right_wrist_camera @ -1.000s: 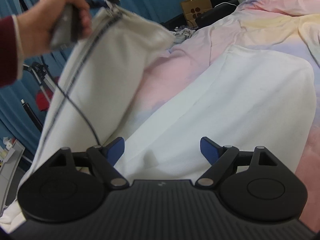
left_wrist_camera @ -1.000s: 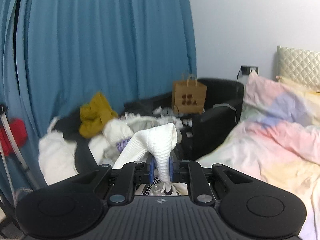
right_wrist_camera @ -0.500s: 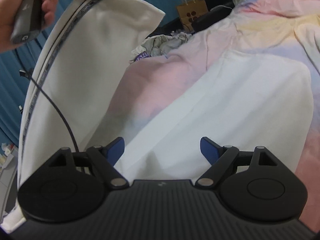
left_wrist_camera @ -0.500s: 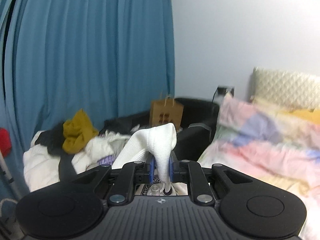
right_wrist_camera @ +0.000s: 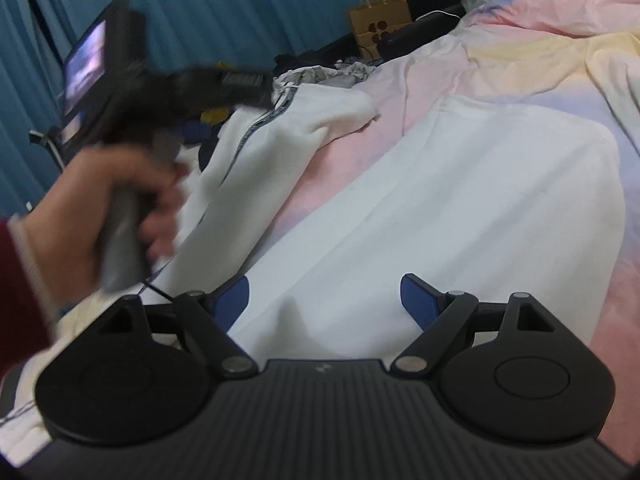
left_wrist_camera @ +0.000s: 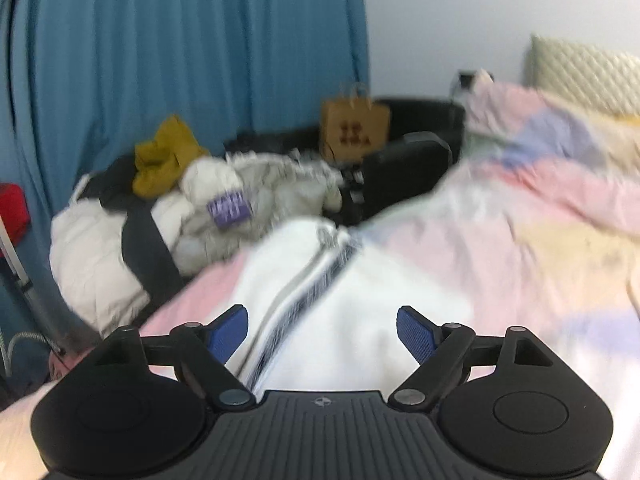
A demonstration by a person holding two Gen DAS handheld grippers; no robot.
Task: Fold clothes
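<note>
Bedroom, pastel duvet (right_wrist_camera: pixel 520 52) as landmark | white garment (right_wrist_camera: pixel 420 208) lay spread on duvet, striped edge (left_wrist_camera: pixel 304 280) toward clothes pile (left_wrist_camera: pixel 192 208) | left gripper (left_wrist_camera: pixel 322 334) open, empty | right gripper (right_wrist_camera: pixel 324 300) open, empty | risk: bunched edge likely folds crooked unless smoothed.

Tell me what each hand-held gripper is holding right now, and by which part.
Nothing is held. The left hand-held gripper is open above the white garment; the right hand-held gripper is open over it too.
</note>
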